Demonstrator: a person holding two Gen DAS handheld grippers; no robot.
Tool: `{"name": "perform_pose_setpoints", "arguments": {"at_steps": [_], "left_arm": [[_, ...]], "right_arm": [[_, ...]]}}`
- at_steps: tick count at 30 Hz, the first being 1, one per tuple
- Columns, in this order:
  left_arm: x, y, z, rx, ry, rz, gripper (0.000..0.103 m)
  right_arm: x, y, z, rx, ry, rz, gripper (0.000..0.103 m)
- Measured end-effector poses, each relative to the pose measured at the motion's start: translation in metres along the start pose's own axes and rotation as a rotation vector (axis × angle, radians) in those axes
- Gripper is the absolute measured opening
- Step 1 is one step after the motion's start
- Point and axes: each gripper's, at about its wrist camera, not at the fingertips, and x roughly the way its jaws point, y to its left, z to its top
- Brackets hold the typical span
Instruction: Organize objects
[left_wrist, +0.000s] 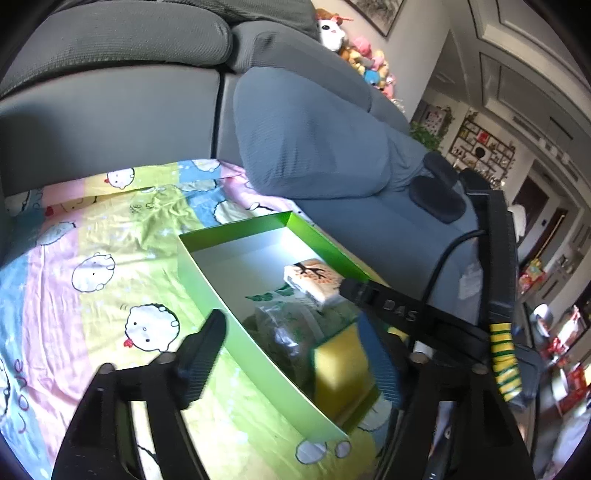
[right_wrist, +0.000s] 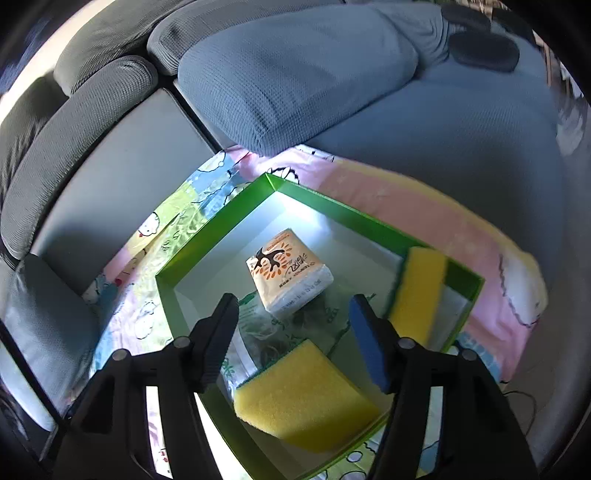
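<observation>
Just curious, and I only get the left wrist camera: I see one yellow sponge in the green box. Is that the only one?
Observer: No. The right wrist view shows a second yellow sponge lying flat in the near corner of the green box.
Operator: Is the other gripper holding something?
Observer: No. The right gripper is open and empty, above the plastic bag.

Grey sofa (right_wrist: 122, 155) carrying my work: cartoon-print sheet (left_wrist: 92, 258) lying spread over seat, green box (right_wrist: 173, 295) sitting directly on sheet, blue-grey cushion (left_wrist: 314, 133) resting at sheet's far edge.
</observation>
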Motion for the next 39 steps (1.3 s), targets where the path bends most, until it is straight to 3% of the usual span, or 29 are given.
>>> {"name": "perform_pose_setpoints", "arguments": {"at_steps": [8,14,19,32,34,36,39], "left_arm": [[-0.024,0.001,-0.005,0.044,-0.066,0.052,0.078],[-0.036,0.009,-0.004,0.035,-0.092,0.041,0.079],[-0.047,0.015,-0.002,0.02,-0.126,0.014,0.08],[-0.071,0.034,-0.003,-0.027,-0.177,0.0,0.08],[-0.074,0.035,-0.004,-0.029,-0.18,0.004,0.083],[-0.077,0.038,-0.004,-0.036,-0.192,0.005,0.094],[-0.083,0.042,-0.004,-0.043,-0.212,0.001,0.094]], "right_arm": [[-0.011,0.018,-0.005,-0.044,-0.038,0.004,0.072],[-0.025,0.024,-0.008,-0.061,-0.075,0.014,0.075],[-0.036,0.026,-0.01,-0.075,-0.107,0.012,0.084],[-0.07,0.035,-0.016,-0.091,-0.171,0.053,0.086],[-0.076,0.038,-0.019,-0.1,-0.182,0.043,0.091],[-0.08,0.042,-0.021,-0.111,-0.197,0.038,0.093],[-0.087,0.049,-0.024,-0.127,-0.209,0.05,0.093]]}}
